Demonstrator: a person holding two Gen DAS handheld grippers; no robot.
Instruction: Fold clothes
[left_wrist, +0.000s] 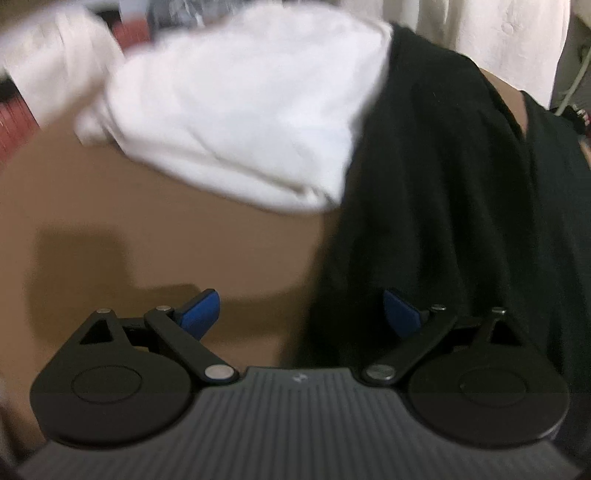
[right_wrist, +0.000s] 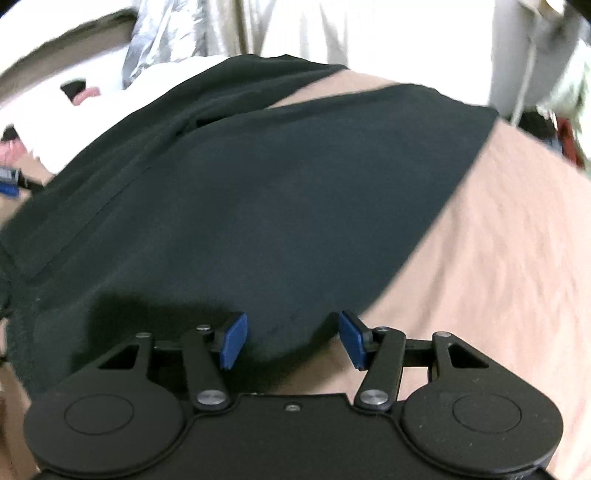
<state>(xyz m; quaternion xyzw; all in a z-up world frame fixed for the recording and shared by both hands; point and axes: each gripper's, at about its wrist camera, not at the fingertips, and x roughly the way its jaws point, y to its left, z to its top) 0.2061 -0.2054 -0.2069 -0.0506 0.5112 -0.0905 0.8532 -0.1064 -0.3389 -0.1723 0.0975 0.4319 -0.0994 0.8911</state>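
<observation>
Lying flat on the tan sheet (right_wrist: 498, 240), black garment (right_wrist: 277, 184) is sitting w/ its near edge btwn right gripper (right_wrist: 291, 341), jaws spread, not pinching; left gripper (left_wrist: 301, 314) spread wide, empty, white garment (left_wrist: 240, 122) upper left.

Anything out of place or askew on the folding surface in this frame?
Mildly. The white garment lies bunched with its edge overlapping the black garment, so the two are not separate. The black garment is spread but skewed, one flap doubled over. Nothing looks spilled or damaged; both views are blurred.
</observation>
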